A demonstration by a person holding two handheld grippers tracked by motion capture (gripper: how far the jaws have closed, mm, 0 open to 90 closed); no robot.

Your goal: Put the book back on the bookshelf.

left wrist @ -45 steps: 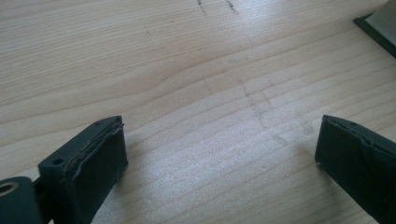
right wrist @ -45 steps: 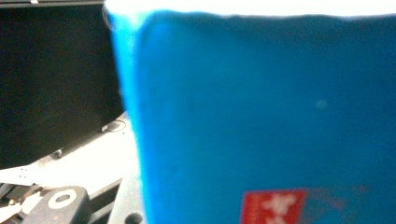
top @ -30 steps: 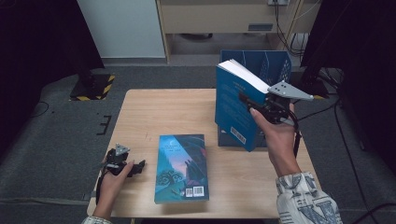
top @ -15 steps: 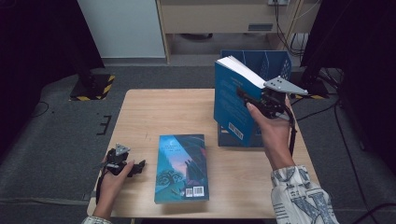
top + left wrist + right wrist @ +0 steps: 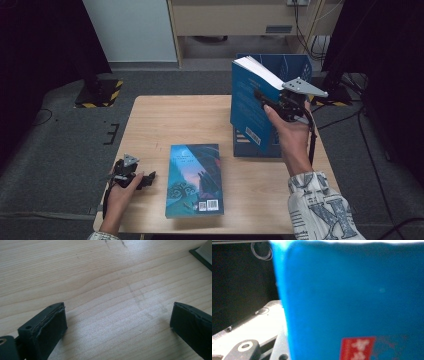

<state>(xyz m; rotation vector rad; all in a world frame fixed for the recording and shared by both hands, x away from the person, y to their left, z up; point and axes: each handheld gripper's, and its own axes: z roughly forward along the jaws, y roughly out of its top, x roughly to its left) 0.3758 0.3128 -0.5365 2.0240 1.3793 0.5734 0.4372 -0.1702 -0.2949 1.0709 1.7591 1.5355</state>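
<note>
High view: right gripper [image 5: 265, 102] clamps thick blue paperback book [image 5: 250, 107] upright above blue slotted file holder [image 5: 295, 67], insertion pending; left gripper [image 5: 145, 178] wide, empty; second illustrated teal book [image 5: 194, 177] awaits beside it.

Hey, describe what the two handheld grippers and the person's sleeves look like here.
Both grippers are black. The right gripper carries a grey three-cornered plate on top, and a black cable trails from it. The left gripper has a smaller grey plate. In the left gripper view its jaws are blocky, with dark, worn pads. The right sleeve is white with a dark pattern.
</note>
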